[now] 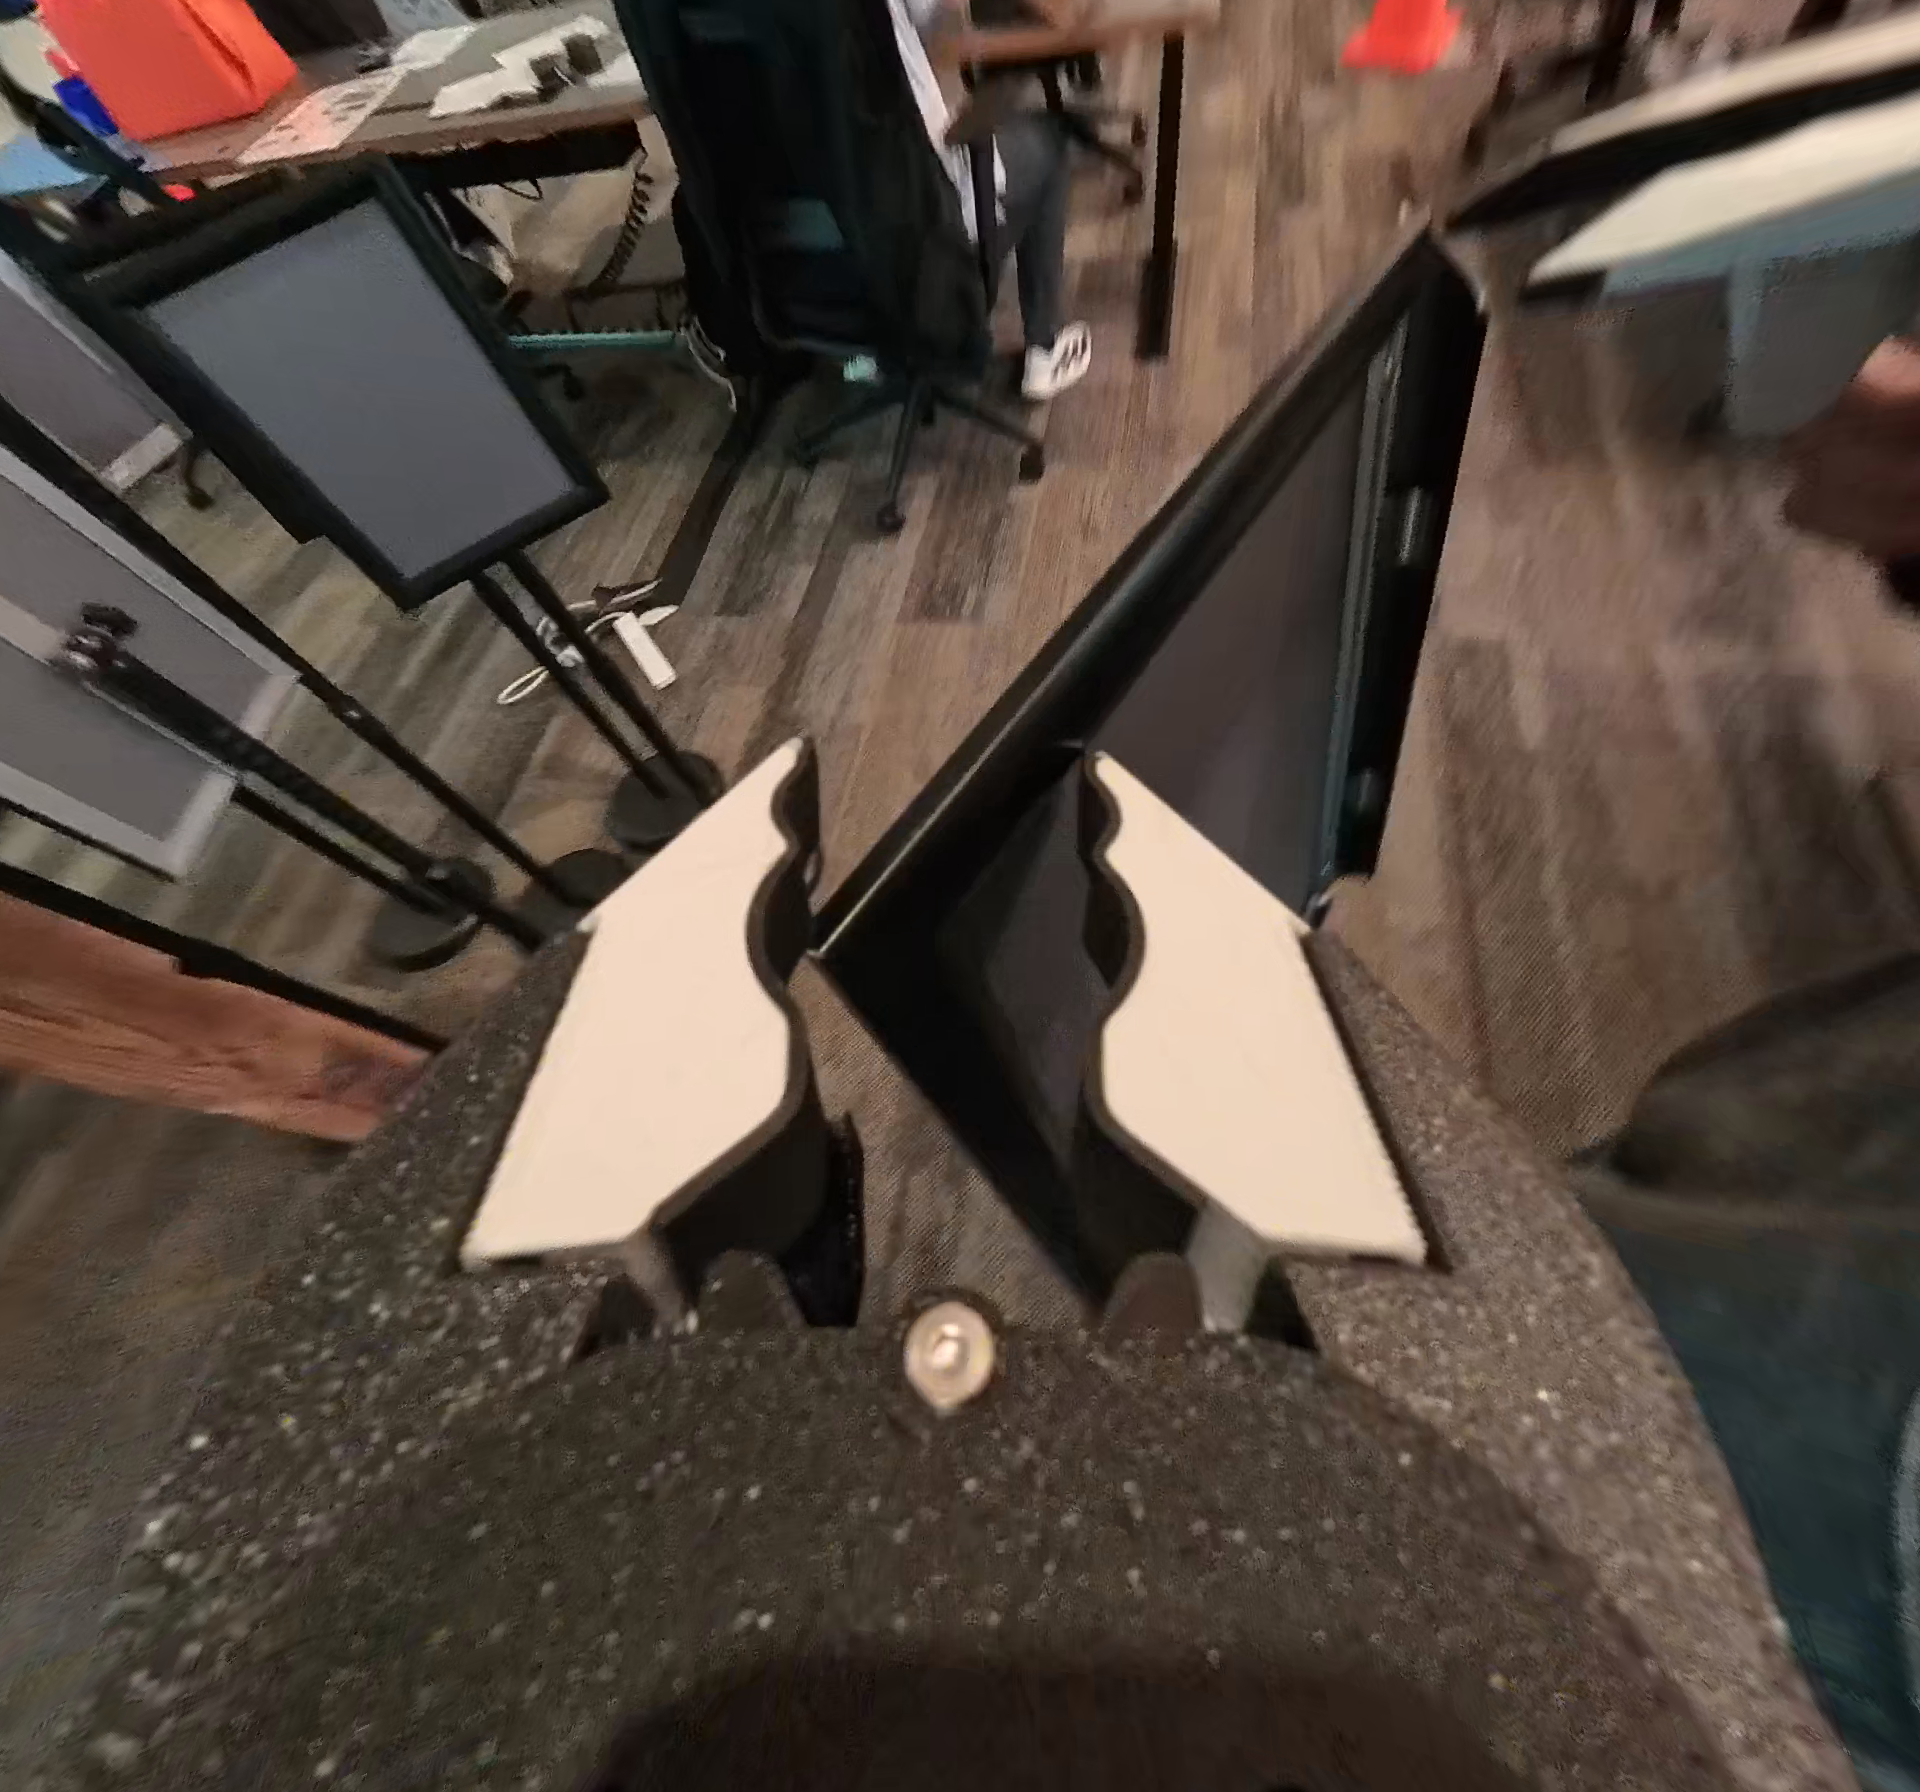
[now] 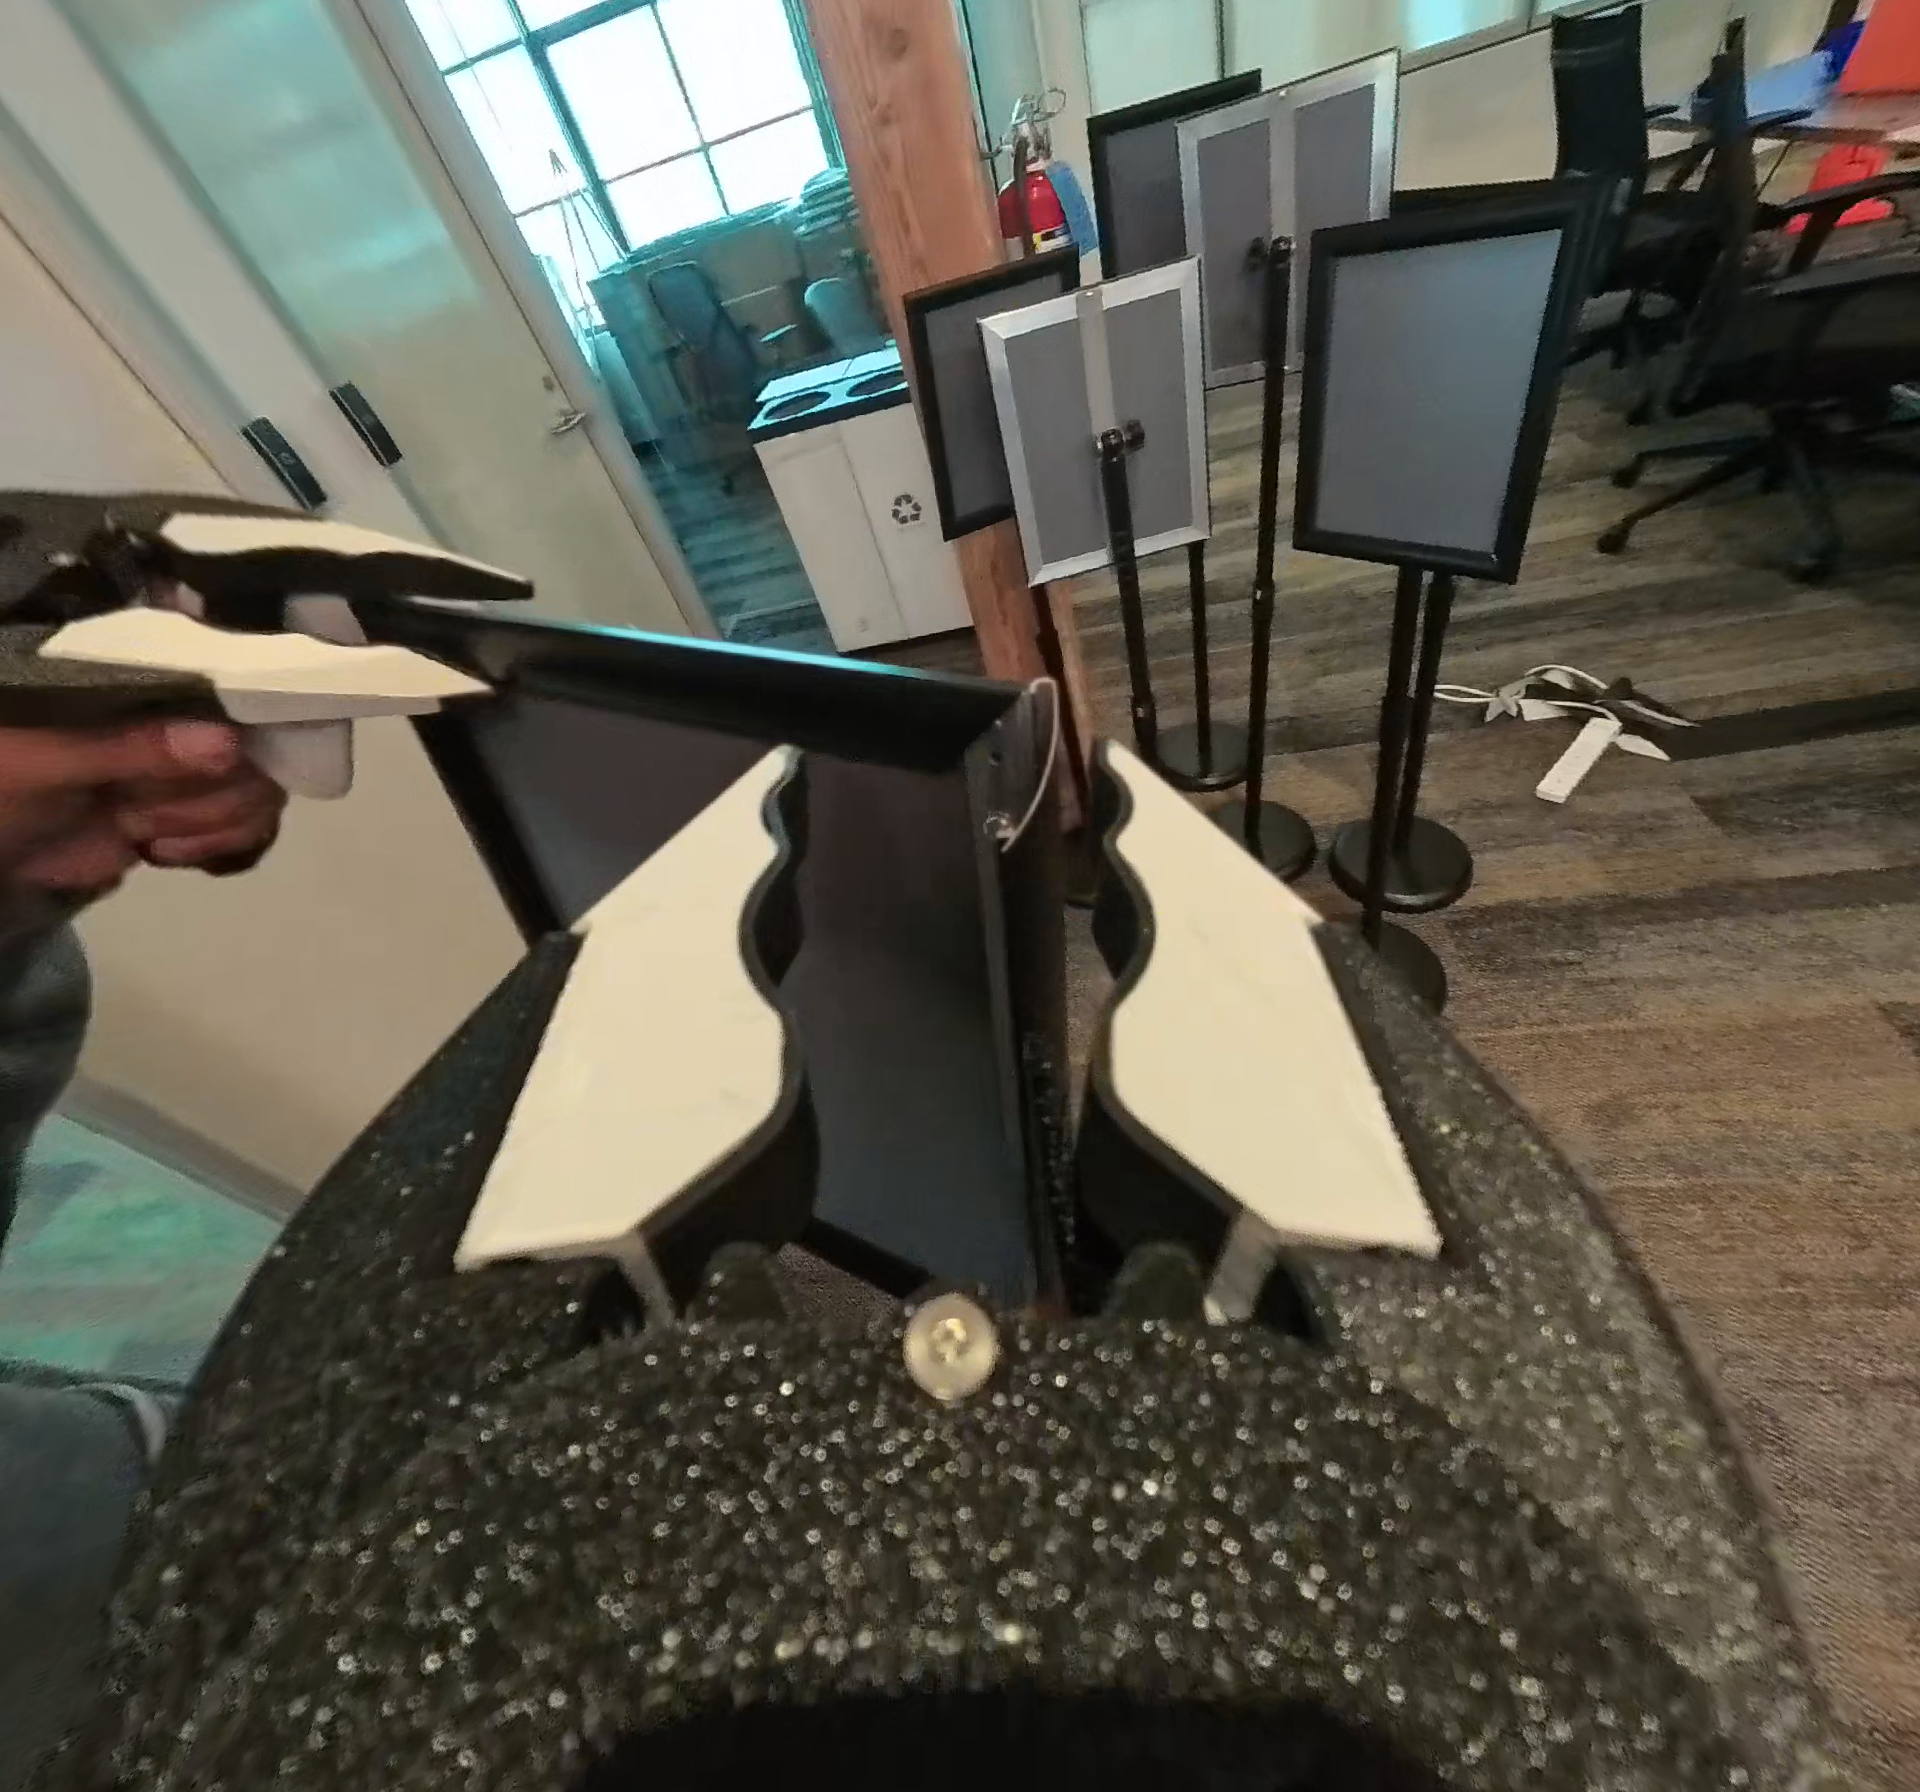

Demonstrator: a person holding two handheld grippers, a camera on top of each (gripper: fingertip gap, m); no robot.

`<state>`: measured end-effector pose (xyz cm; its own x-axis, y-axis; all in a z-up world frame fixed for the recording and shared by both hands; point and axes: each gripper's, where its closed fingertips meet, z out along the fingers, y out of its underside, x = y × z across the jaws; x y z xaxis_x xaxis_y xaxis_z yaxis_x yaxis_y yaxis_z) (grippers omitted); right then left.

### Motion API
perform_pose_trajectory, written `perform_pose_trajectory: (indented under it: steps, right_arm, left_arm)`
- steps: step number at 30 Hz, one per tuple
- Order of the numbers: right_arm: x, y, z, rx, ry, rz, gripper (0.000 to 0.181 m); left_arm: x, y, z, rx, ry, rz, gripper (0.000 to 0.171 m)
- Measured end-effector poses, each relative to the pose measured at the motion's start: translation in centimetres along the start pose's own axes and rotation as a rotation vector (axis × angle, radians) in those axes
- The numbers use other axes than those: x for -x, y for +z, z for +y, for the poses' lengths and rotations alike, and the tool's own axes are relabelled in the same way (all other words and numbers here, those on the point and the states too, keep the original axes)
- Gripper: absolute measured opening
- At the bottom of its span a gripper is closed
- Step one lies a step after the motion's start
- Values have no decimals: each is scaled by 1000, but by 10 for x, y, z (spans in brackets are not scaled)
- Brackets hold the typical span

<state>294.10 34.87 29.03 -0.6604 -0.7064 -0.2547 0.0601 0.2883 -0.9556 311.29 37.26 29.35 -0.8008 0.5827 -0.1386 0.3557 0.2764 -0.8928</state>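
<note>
Both jaws stand released around one black frame (image 2: 914,994): left gripper (image 1: 951,838) at its corner, right gripper (image 2: 951,843) astride its edge. Sign stands (image 2: 1429,412) crowd beyond the right jaws.

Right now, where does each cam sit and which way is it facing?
Left wrist view: on left gripper, facing down along black frame between its jaws, toward floor, desks; right gripper blurred upper right.
Right wrist view: on right gripper, facing frame's edge, sign stands beyond; left gripper and hand at left.
Shared: frame, both grippers.
</note>
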Motion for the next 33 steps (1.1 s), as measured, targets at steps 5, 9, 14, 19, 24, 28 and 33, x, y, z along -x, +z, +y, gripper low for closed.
perform_pose_trajectory:
  steps: [5,9,14,19,24,28,33]
  right_arm:
    - [7,-2,-14,-56,-72,24,42]
    - [17,-2,-4,8,-13,-29,48]
    - [12,1,-1,38,33,-40,38]
    - [18,3,-3,72,61,-64,40]
    - [21,5,9,111,66,-17,46]
    - [11,7,13,117,92,82,51]
    - [2,14,14,120,72,159,53]
  left_arm:
    - [-3,-23,-14,-259,-240,57,65]
    - [7,-38,-2,-351,-421,137,75]
    - [12,-22,40,-237,-511,195,76]
    - [2,-7,56,-171,-465,226,71]
    - [-10,7,75,-109,-405,284,50]
    - [-20,15,75,-106,-357,349,26]
    - [-34,14,74,-109,-268,424,7]
